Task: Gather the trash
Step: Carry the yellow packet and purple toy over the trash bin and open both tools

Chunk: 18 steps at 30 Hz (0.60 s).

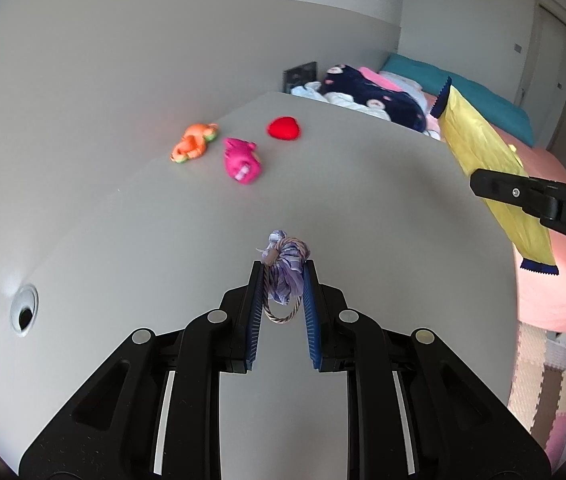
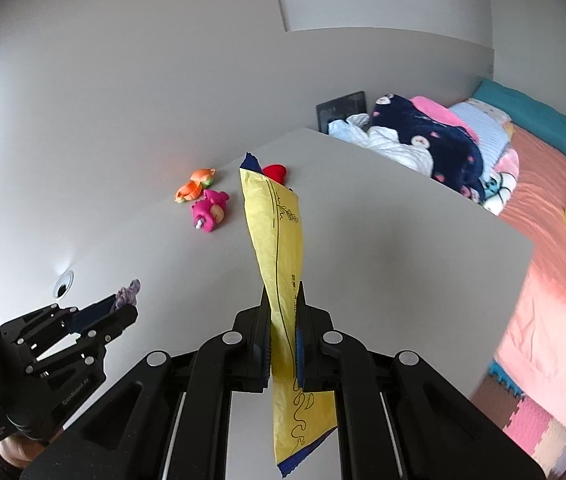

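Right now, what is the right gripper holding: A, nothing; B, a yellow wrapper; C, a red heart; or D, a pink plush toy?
B: the right gripper is clamped on the yellow wrapper, while the heart and pink toy lie on the table.

The left gripper [image 1: 283,276] is showing a matte black body with two long fingers [image 1: 251,312], each one carrying a ribbed blue pad on its inner face. Round silver pins are sitting on the linkage joints, and pale strips are running along the rails below. The right gripper [image 2: 283,304] is looking the same; from the side it is showing a small screw and white letters "DAS"
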Each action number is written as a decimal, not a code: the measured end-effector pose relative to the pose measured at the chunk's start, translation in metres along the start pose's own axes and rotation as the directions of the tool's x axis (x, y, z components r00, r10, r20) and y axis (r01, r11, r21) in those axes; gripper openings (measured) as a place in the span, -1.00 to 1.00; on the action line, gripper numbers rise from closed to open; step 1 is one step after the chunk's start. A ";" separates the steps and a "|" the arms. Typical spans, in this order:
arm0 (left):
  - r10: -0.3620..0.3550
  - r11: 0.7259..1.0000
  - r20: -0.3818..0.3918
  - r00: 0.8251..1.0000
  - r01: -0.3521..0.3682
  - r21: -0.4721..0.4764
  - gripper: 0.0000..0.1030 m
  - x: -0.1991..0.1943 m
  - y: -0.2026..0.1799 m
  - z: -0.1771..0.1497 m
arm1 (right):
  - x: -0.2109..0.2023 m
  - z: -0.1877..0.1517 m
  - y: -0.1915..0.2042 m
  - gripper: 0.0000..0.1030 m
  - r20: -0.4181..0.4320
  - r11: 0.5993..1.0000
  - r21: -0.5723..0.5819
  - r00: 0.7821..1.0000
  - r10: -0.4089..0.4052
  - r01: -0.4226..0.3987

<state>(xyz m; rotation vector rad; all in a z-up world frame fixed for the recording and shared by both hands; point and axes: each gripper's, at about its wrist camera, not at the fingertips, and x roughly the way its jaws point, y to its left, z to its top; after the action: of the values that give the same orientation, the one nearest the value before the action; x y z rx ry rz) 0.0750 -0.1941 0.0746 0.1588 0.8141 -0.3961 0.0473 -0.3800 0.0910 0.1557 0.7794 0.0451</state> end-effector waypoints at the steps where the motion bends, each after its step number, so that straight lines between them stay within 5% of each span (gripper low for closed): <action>1: -0.008 1.000 0.000 1.000 0.008 0.000 -0.63 -0.005 -0.006 -0.005 | -0.007 -0.007 -0.002 -0.82 0.002 1.000 0.006 1.000 -0.001 0.001; 18: -0.105 0.990 -0.005 0.994 0.105 0.091 -0.63 -0.059 -0.103 -0.074 | -0.102 -0.113 -0.046 -0.81 0.052 0.996 0.088 0.998 -0.032 0.027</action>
<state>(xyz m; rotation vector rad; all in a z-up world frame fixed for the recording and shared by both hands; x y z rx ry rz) -0.0530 -0.2505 0.0689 0.2015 0.8066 -0.5328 -0.1056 -0.4220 0.0761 0.2273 0.7305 -0.0208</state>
